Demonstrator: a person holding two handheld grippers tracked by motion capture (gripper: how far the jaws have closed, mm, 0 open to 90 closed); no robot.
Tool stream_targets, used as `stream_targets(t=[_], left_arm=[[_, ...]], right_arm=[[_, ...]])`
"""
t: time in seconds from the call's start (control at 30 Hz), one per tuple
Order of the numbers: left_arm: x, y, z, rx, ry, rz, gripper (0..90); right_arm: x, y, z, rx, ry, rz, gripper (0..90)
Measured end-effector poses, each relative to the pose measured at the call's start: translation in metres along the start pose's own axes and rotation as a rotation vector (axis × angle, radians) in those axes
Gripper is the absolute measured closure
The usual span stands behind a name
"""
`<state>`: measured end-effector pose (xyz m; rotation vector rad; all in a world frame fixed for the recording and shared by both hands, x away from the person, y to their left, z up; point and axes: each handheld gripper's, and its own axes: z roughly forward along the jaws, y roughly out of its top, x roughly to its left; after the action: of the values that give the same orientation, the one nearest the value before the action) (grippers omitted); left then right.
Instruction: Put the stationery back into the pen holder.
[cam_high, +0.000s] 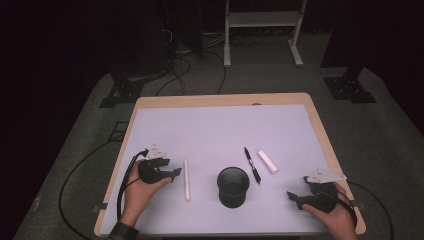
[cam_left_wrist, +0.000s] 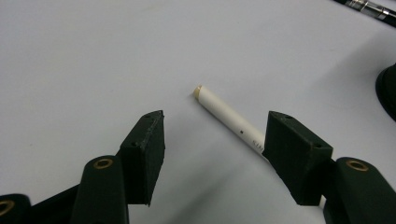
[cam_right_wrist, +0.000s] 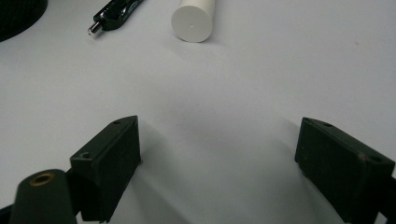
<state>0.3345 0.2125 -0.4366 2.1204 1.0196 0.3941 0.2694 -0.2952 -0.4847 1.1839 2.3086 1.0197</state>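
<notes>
White stick looks light, stiff, smooth and apt to roll; take it mid-length with your left gripper, jaws spread wide and empty. Your right gripper gapes too.

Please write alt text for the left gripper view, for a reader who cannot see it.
The open left gripper faces a white pen lying on the white table, one end behind a jaw. A black cup edges in at right.
</notes>
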Motion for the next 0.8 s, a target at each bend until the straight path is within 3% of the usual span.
stream_targets(t=[0.23, 0.8], left_arm=[[-0.003, 0.008, 0.013, 0.015, -0.013, -0.031, 43.5], [-0.011, 0.018, 0.039, 0.07, 0.001, -0.011, 47.1]], right_arm=[[0.0, 0.0, 0.0, 0.0, 0.001, 0.001, 13.1], [0.0, 0.0, 0.0, -0.001, 0.0, 0.0, 13.1]])
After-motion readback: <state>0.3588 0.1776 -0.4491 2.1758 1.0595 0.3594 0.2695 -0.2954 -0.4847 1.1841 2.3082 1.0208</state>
